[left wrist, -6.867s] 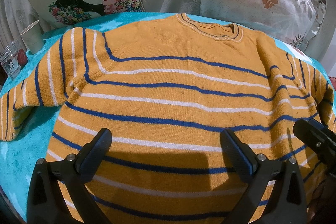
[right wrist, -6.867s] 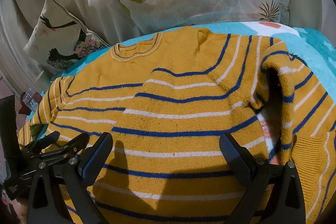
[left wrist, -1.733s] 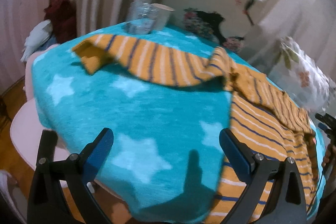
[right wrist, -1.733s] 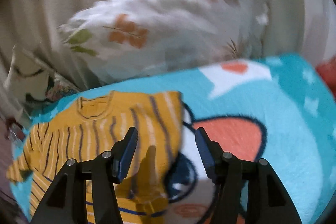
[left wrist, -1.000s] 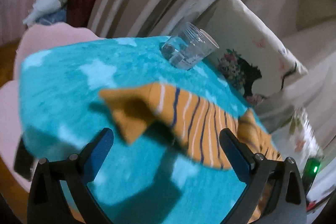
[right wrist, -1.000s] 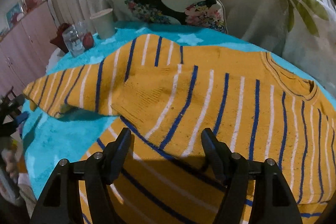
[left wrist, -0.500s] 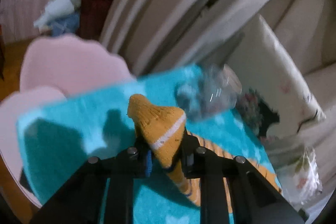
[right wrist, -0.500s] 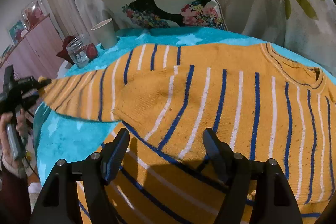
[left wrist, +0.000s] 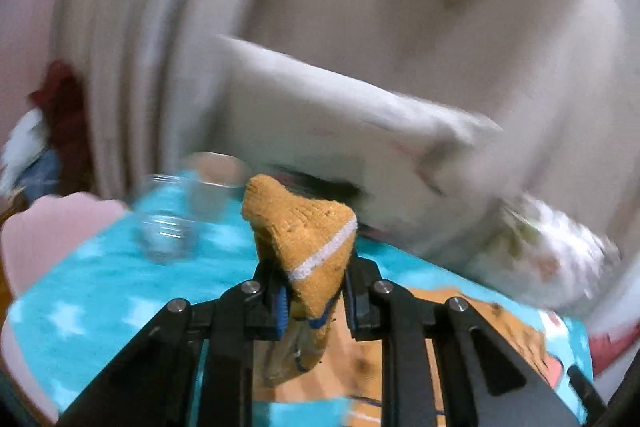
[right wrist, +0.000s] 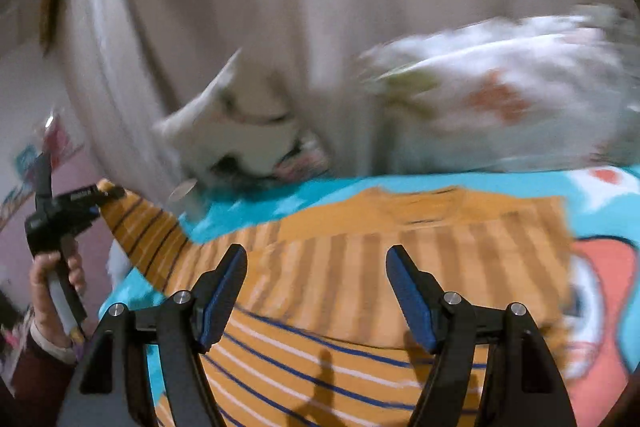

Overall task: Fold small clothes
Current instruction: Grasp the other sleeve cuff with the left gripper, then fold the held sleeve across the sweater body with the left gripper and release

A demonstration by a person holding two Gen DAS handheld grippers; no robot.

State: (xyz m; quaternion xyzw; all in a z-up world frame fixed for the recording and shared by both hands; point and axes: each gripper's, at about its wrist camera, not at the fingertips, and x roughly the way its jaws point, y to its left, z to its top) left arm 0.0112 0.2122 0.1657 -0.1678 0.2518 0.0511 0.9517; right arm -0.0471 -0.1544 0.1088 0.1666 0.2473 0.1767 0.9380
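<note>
Turquoise star-print blanket covers the surface, with pale curtains and blurred cushions behind. On it lies the orange striped sweater, its body spread flat under the right gripper. One sleeve is stretched out to the left and lifted off the blanket, where a second ago it lay flat. The sleeve's cuff is now pinched between the jaws of the left gripper; these stood wide apart a second ago, have just been closing, and now clamp the knit, the cuff poking up above the pads. In the right wrist view a hand holds that tool at the far left, raised above the table edge. The right gripper hangs over the sweater's body with its jaws apart and nothing between them, much as before. A clear glass stands blurred on the blanket beyond the cuff
</note>
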